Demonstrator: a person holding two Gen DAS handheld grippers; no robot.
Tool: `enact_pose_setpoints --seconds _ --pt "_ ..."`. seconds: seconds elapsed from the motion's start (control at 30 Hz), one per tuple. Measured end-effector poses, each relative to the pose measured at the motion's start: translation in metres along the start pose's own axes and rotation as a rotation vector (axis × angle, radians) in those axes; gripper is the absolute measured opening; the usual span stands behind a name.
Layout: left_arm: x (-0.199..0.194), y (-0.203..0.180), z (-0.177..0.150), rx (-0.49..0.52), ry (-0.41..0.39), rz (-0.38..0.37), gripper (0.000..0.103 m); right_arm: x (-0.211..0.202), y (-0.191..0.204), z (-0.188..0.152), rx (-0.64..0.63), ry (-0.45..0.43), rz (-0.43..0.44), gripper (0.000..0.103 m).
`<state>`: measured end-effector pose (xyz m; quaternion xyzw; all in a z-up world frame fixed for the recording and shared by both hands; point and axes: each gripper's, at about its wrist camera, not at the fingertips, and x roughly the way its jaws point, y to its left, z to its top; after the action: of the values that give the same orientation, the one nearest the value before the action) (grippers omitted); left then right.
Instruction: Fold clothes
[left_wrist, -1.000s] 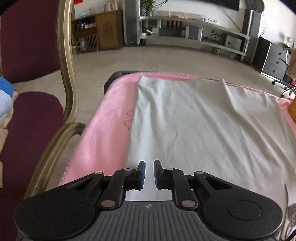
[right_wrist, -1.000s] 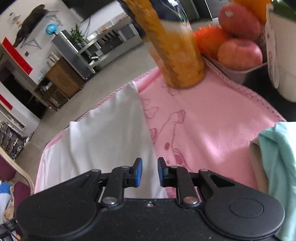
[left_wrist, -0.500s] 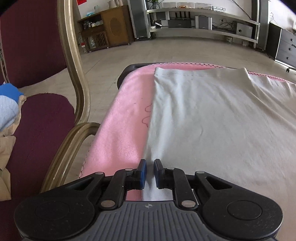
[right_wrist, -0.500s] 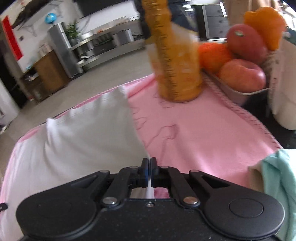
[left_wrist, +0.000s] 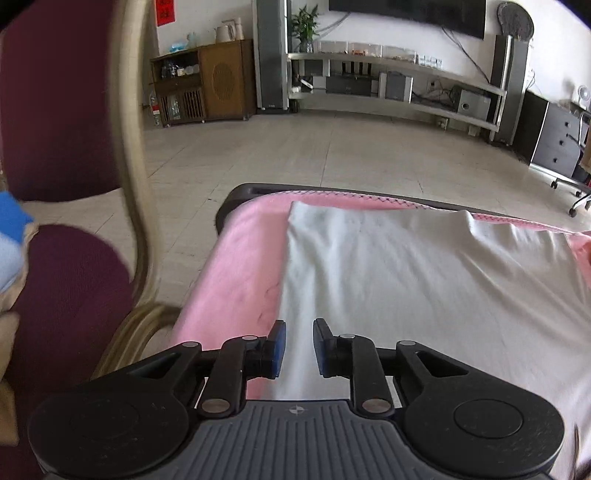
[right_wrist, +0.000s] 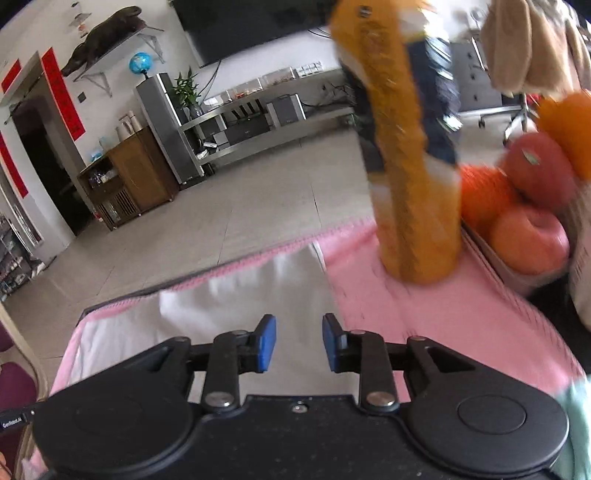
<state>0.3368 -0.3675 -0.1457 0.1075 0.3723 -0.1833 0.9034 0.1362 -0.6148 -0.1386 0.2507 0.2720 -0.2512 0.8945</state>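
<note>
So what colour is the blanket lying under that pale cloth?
Pink: the blanket under the pale cloth shows best in the left wrist view.

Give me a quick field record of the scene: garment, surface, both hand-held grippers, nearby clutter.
garment: white cloth, spread flat on the pink blanket
left hand-held gripper: open, over the cloth's near left edge, holding nothing
right hand-held gripper: open, over the cloth's near right edge, holding nothing
clutter: orange bottle standing on the blanket; fruit beside it
chair: left of table
</note>
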Motion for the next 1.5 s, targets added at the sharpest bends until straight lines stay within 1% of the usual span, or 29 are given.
enact_pose_setpoints --seconds 0.17,0.3,0.37,0.47,0.53,0.57,0.6,0.63,0.7,0.73,0.77,0.87,0.9,0.93,0.97,1.03,1.1,1.2,1.27,1.3,1.33,1.37,1.43,1.5 --pt "0.056 -0.021 0.033 0.050 0.016 0.029 0.020 0.046 -0.006 0.024 0.030 -0.021 -0.030 0.027" --pt "0.091 -0.036 0.049 0.108 -0.003 0.094 0.019 0.089 -0.010 0.034 0.031 -0.005 -0.044 0.027" --pt "0.103 -0.040 0.053 0.144 -0.009 0.114 0.018 0.108 -0.011 0.037 0.039 0.004 -0.055 0.027" --pt "0.117 -0.045 0.057 0.208 -0.020 0.138 0.014 0.133 -0.010 0.038 0.023 0.026 -0.084 0.031" --pt "0.118 -0.047 0.057 0.236 -0.024 0.130 0.006 0.143 -0.008 0.036 0.016 0.050 -0.093 0.031" --pt "0.119 -0.049 0.056 0.250 -0.025 0.128 0.005 0.146 -0.008 0.034 0.014 0.060 -0.094 0.022" --pt "0.119 -0.051 0.055 0.269 -0.029 0.133 0.005 0.148 -0.007 0.032 0.007 0.060 -0.094 0.008" --pt "0.118 -0.054 0.053 0.289 -0.033 0.141 0.005 0.145 -0.004 0.030 -0.015 0.032 -0.103 0.004" --pt "0.118 -0.058 0.051 0.316 -0.040 0.161 0.003 0.136 0.004 0.026 -0.086 -0.078 -0.188 0.004" --pt "0.119 -0.059 0.052 0.314 -0.041 0.169 0.002 0.137 0.005 0.025 -0.097 -0.096 -0.217 0.004" --pt "0.121 -0.061 0.053 0.310 -0.041 0.175 0.001 0.140 0.004 0.024 -0.097 -0.089 -0.231 0.004" --pt "0.124 -0.067 0.055 0.326 -0.040 0.225 0.001 0.153 0.003 0.018 -0.116 -0.035 -0.264 0.005" --pt "0.123 -0.069 0.055 0.326 -0.035 0.240 0.004 0.151 0.005 0.017 -0.123 -0.050 -0.278 0.008" --pt "0.118 -0.068 0.055 0.316 -0.039 0.248 0.008 0.145 0.007 0.018 -0.118 -0.060 -0.281 0.013" --pt "0.111 -0.068 0.055 0.304 -0.046 0.255 0.017 0.136 0.010 0.020 -0.102 -0.068 -0.273 0.015" --pt "0.078 -0.059 0.050 0.285 -0.064 0.238 0.019 0.109 0.014 0.025 -0.055 -0.103 -0.235 0.018" --pt "0.042 -0.048 0.044 0.267 -0.083 0.217 0.020 0.072 0.015 0.029 -0.017 -0.131 -0.162 0.018" --pt "-0.012 -0.032 0.036 0.240 -0.111 0.186 0.021 0.009 0.016 0.033 -0.005 -0.114 -0.083 0.018" --pt "-0.048 -0.022 0.030 0.223 -0.130 0.165 0.023 -0.037 0.013 0.027 0.003 -0.102 -0.033 0.020" --pt "-0.066 -0.024 0.022 0.223 -0.129 0.149 0.027 -0.061 0.011 0.023 0.010 -0.096 -0.007 0.022" --pt "-0.085 -0.025 0.010 0.226 -0.126 0.128 0.027 -0.084 0.009 0.019 0.016 -0.089 0.019 0.025" --pt "-0.105 -0.026 -0.003 0.228 -0.123 0.106 0.027 -0.107 0.007 0.015 0.022 -0.083 0.046 0.027" --pt "-0.135 -0.009 -0.027 0.215 -0.109 0.062 0.027 -0.146 0.004 0.003 0.029 -0.073 0.080 0.028" --pt "-0.155 0.002 -0.054 0.174 -0.086 0.019 0.027 -0.169 -0.002 -0.011 0.049 -0.071 0.094 0.030"
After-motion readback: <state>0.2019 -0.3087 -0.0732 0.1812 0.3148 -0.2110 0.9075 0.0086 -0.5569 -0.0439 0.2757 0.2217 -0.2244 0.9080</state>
